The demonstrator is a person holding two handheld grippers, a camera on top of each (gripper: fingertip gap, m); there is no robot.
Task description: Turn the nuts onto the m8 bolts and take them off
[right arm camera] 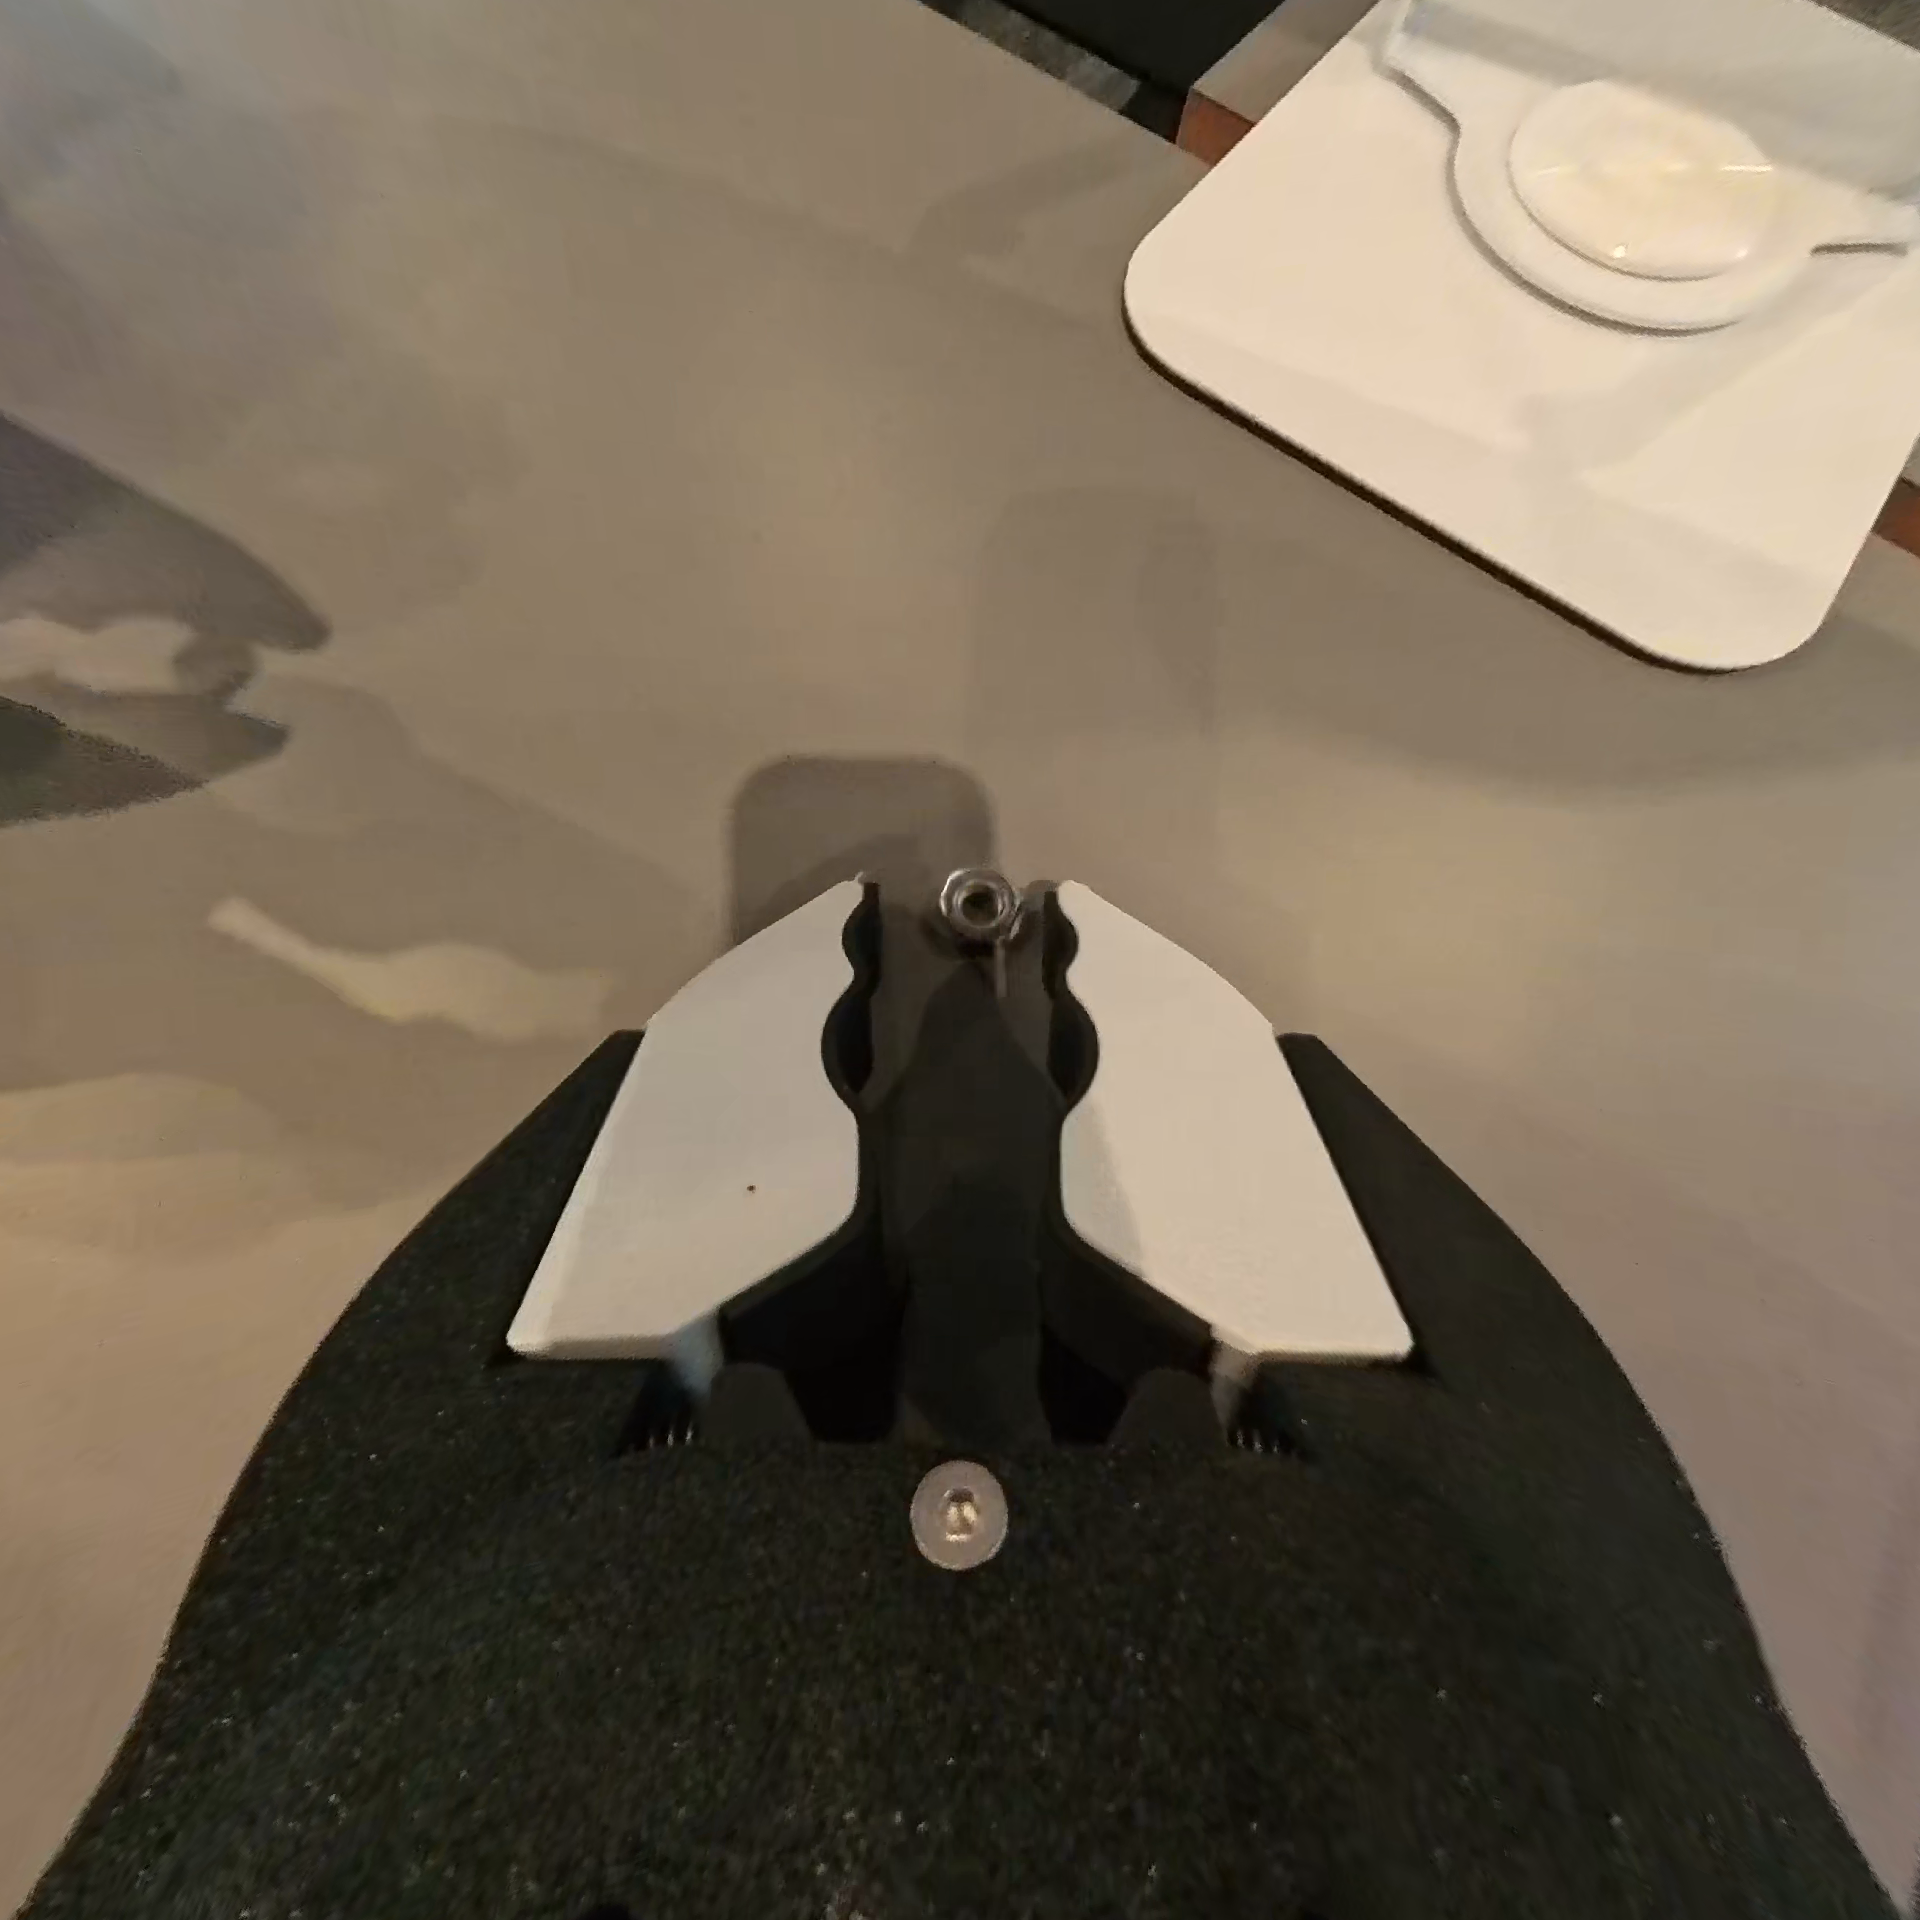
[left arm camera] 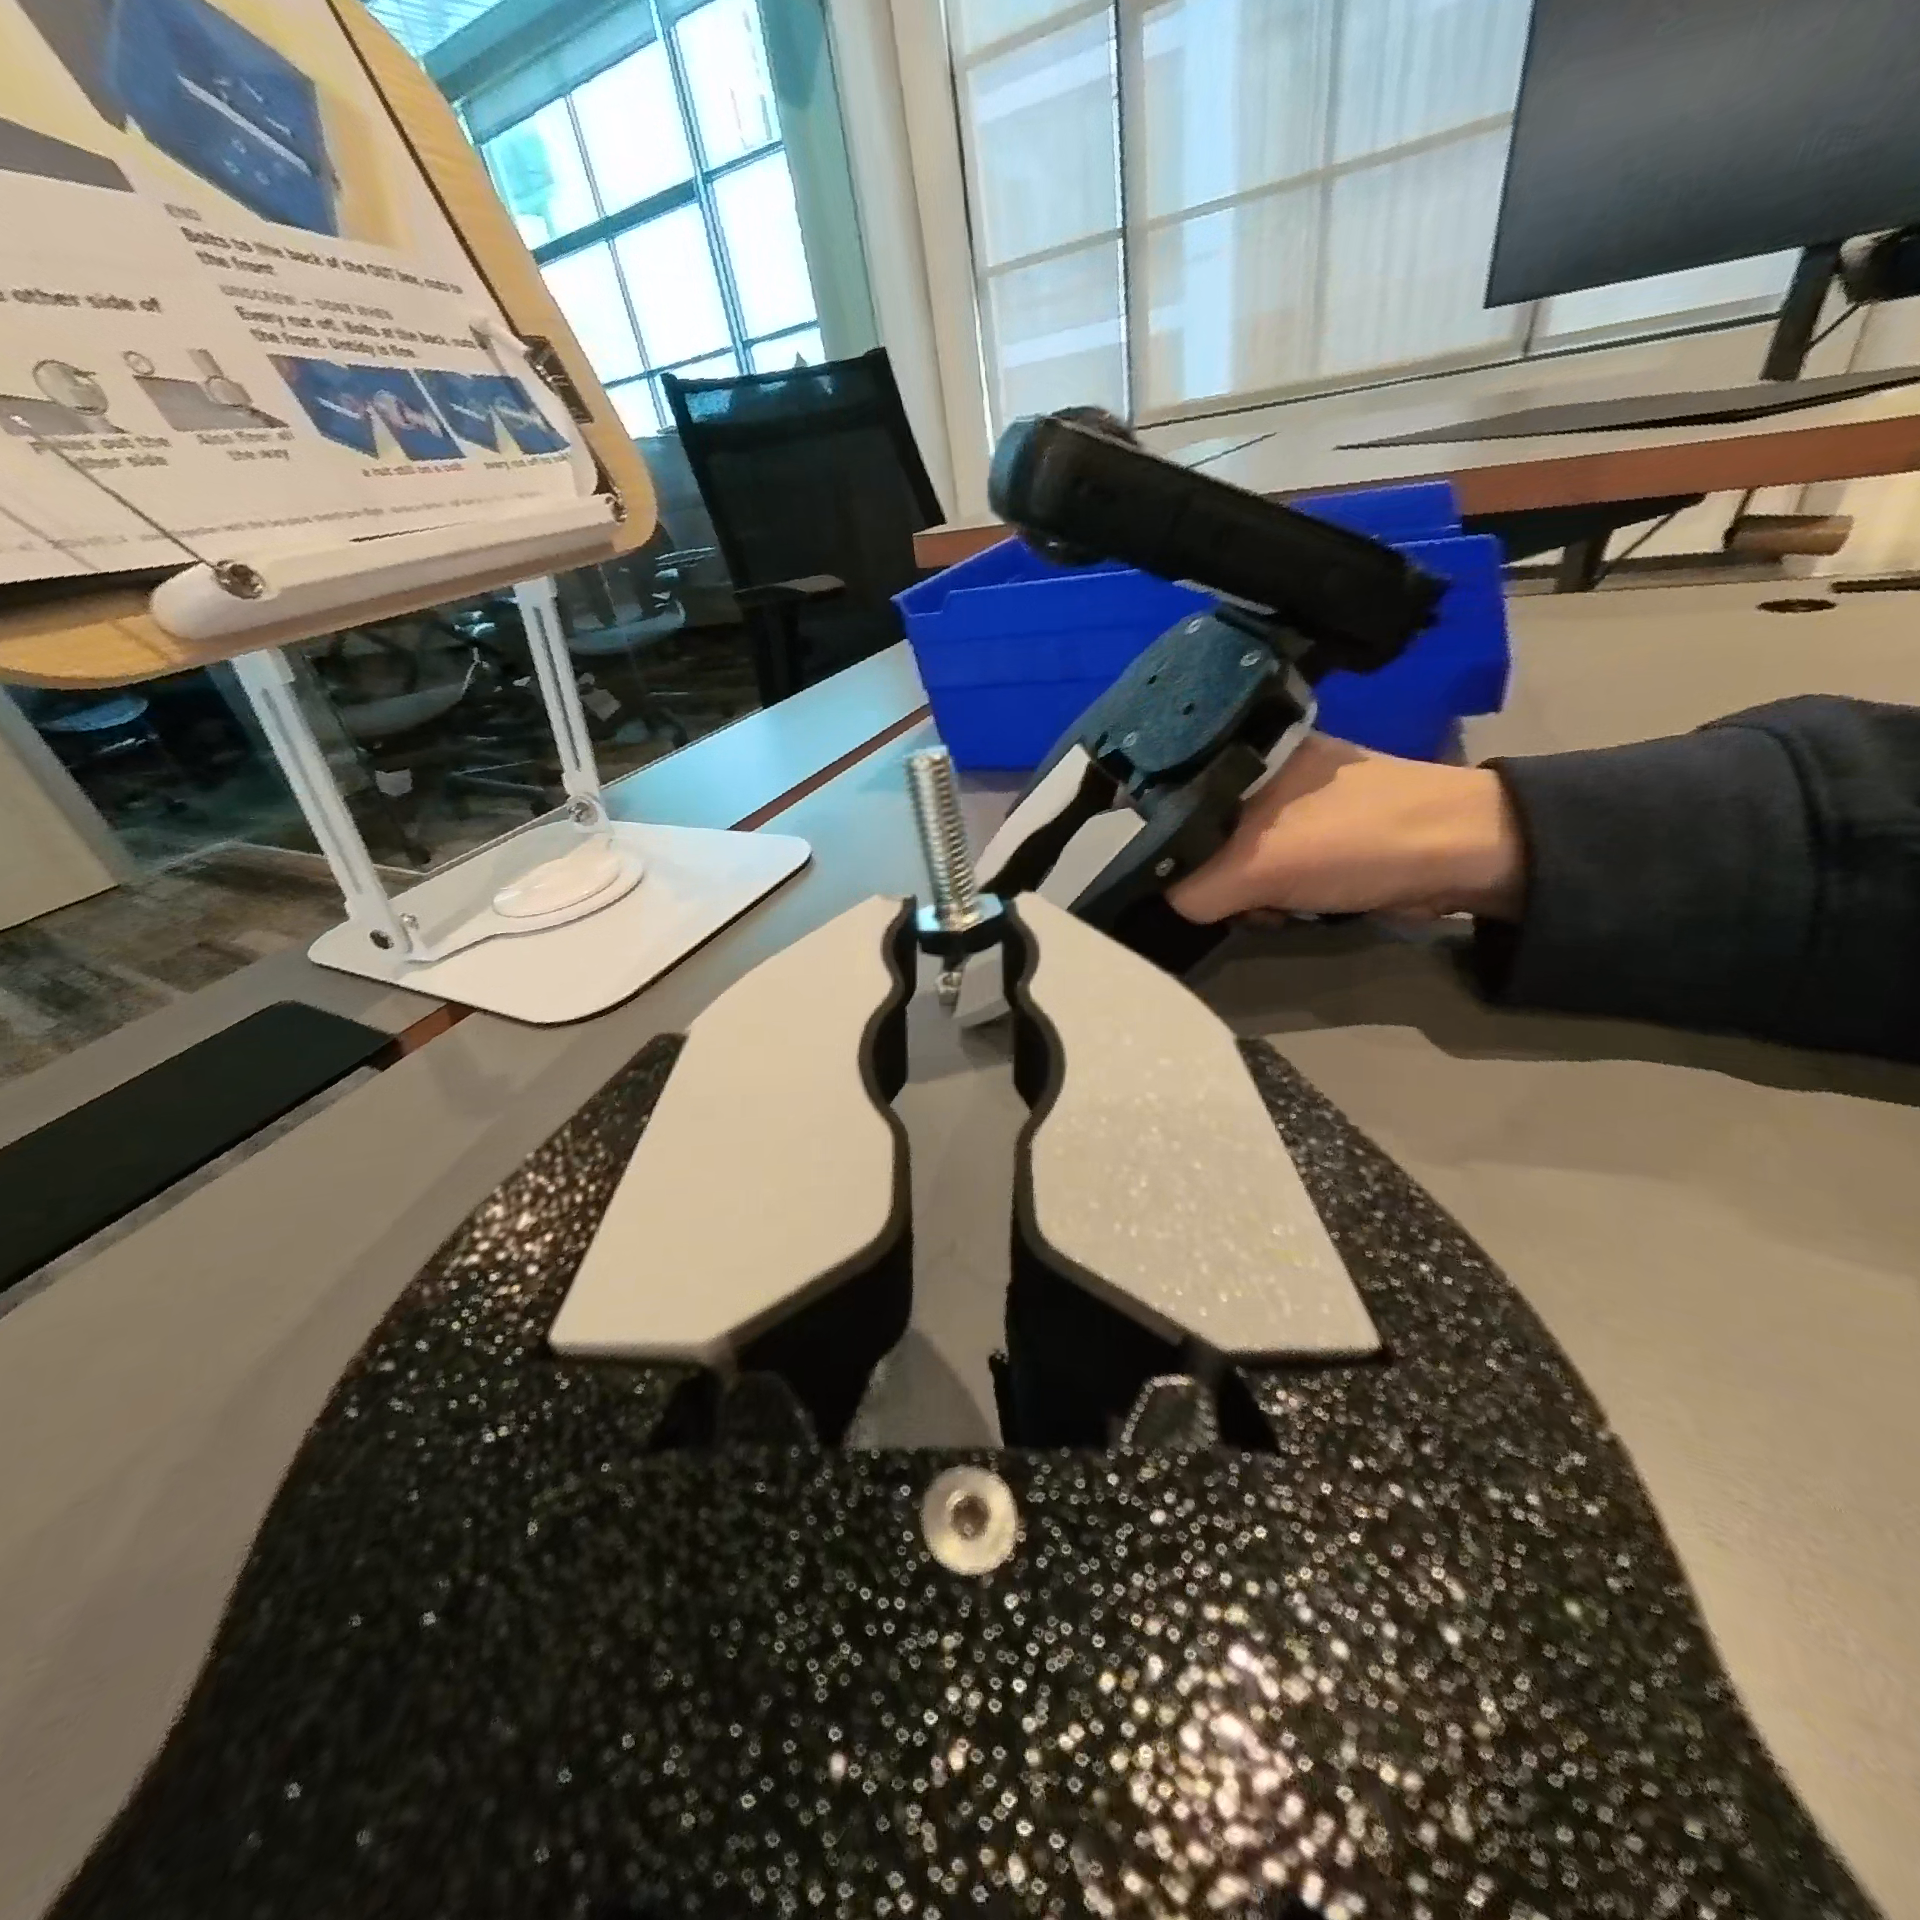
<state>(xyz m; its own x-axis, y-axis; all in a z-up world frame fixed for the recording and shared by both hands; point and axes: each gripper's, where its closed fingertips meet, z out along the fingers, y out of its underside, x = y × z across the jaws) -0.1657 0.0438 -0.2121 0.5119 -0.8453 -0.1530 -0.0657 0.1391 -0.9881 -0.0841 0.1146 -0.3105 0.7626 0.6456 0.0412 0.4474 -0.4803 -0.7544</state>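
The grey table carries everything here, and the bolt is our landmark. Behind the bolt and to its right sit blue bins. To its left stands a white document stand with an instruction sheet clipped above it.

The left gripper is narrowed around the bolt, clamping it down by the head end so the threaded shank points straight up, bare thread all the way to the tip. A nut sits at the very bottom of that thread, level with the left fingertips.

The right gripper arrives from the bolt's right, angled down onto it. From its own camera we look straight down the bolt's end, and its jaws stand apart: the left pad has clear space beside the bolt, while the right pad lies close to it. It has hold of nothing.

I read the nut as run fully down, so the turning-on looks done for this bolt. Taking it off again remains, a long climb up that thread. Whether other bolts wait, the views don't show.
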